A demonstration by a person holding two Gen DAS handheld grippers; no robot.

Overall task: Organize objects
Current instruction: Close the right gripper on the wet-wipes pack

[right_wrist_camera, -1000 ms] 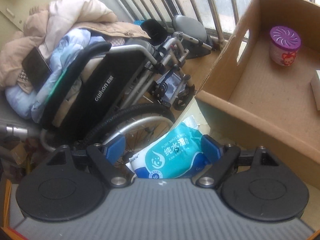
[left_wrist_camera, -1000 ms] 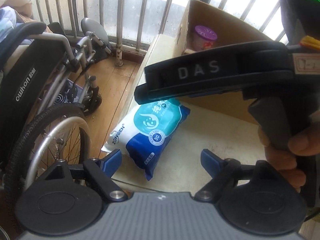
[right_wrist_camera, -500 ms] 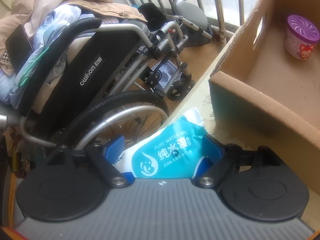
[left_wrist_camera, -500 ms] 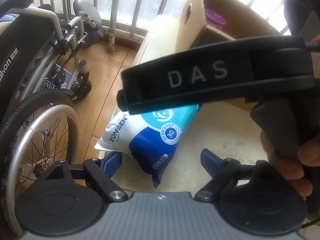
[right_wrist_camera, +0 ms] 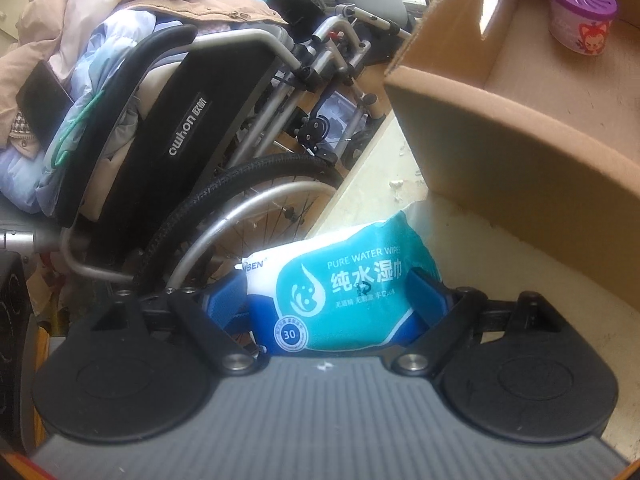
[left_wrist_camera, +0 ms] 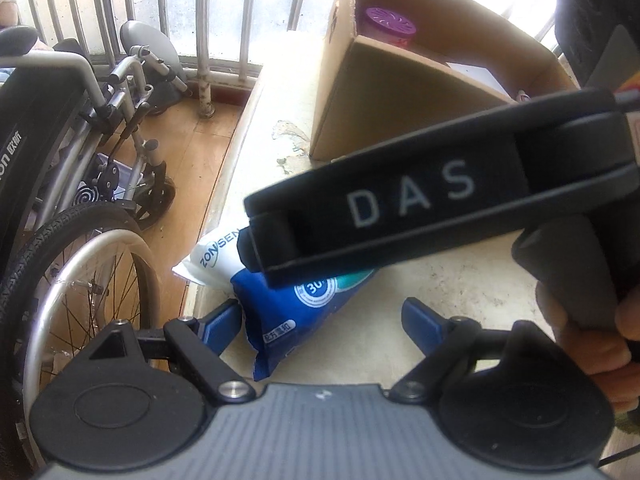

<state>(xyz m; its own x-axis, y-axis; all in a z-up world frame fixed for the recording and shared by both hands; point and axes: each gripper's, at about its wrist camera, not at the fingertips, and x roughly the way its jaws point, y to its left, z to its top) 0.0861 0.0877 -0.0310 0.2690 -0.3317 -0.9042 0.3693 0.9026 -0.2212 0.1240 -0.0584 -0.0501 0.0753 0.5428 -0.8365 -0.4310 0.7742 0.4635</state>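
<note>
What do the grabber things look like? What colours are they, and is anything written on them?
Each gripper has a grey ribbed body, two round black discs, black link arms with silver bolts, and blue fingers. Seen side-on from the left gripper, the right gripper is black with grey letters "DAS" and a dark grey handle. No sleeve is visible.

- The cardboard box [right_wrist_camera: 520,152] walls off the worktop [left_wrist_camera: 460,280] just behind the wipes pack [right_wrist_camera: 344,288].
- A wheelchair [right_wrist_camera: 192,128] stands close along the worktop's edge, blocking that side.
- Bare worktop lies open between pack and box.
- The right gripper [left_wrist_camera: 400,216] crosses above the pack.
</note>
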